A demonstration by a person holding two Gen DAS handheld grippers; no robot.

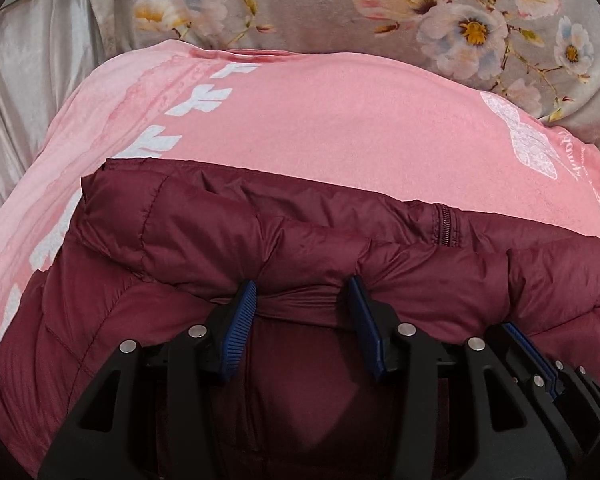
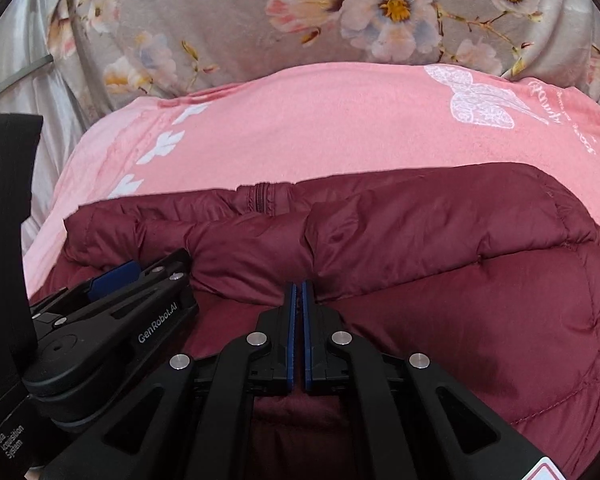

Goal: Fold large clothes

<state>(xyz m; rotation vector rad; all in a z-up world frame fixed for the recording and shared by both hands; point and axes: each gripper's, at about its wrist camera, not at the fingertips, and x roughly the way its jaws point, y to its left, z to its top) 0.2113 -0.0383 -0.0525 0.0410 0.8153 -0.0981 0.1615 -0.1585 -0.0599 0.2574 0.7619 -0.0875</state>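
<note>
Garment: maroon quilted puffer jacket (image 1: 340, 240), padded nylon, lies just ahead of and under both sets of fingers, its folded upper layer ending in a puffy edge across the fingertips.
Surface beneath: pink terry towel with white leaf and butterfly prints (image 1: 340, 120) spreads beyond the fingertips, likely laid as a clean folding mat; past it lies a grey floral bedsheet (image 1: 300, 8).
Left gripper: left gripper (image 1: 302, 292) has its blue ribbed pads standing partly apart, with a bunched ridge of jacket fabric between the tips; the pads seem to touch the ridge at either side, but whether they truly pinch it I cannot tell.
Right gripper: right gripper (image 2: 299, 292) has its blue pads drawn together, only a thin slit between them, and nothing visibly caught; the tips press at the foot of the folded edge, just in front of the fingers.
Placing of the two: in the right wrist view the left gripper sits just beside the right fingers, to their left, so both work the same fold line close together.
Zipper: short maroon zip end (image 2: 262, 196) shows at the far rim of the fold, beyond the right fingertips.
Judgement: the fold looks laid over; the closed right fingers probably act as a blunt tool to flatten springy padding, while the left steadies the bunch.
</note>
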